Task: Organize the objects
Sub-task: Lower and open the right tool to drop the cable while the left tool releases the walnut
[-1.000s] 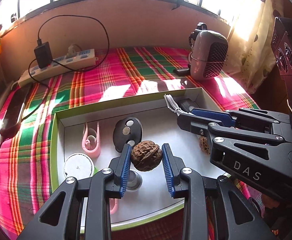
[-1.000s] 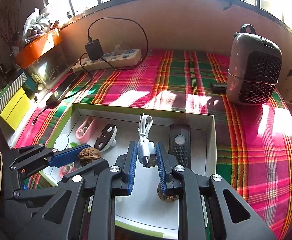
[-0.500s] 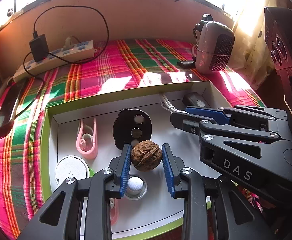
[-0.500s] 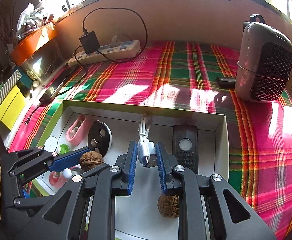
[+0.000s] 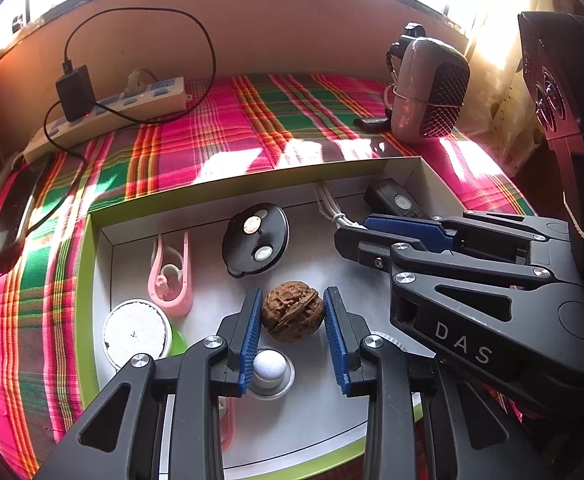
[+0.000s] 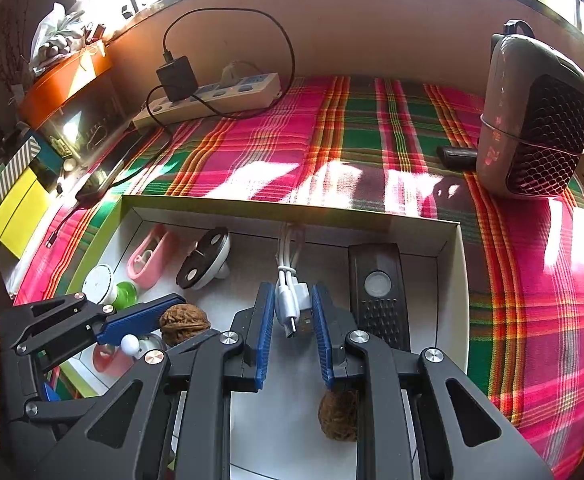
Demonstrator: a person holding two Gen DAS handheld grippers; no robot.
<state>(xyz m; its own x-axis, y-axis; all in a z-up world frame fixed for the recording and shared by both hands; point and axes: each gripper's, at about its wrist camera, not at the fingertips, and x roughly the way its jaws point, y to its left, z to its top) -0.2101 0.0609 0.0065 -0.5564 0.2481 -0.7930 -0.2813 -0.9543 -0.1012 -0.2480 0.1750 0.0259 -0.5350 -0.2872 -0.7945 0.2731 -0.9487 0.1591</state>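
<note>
Fingers of the left gripper [image 5: 292, 316] clamp a walnut [image 5: 292, 312] by its sides and hold it above the white tray [image 5: 104, 280], probably so that it can be set in a free spot. The right gripper [image 6: 292, 316] is closed on the plug end of a white USB cable [image 6: 290, 300], whose coil trails to the tray's back wall. I count two walnuts: one held, a second walnut [image 6: 338, 416] lying in the tray under the right gripper. One black remote [image 6: 378, 292] and one pink clip [image 5: 172, 276] also lie inside.
</note>
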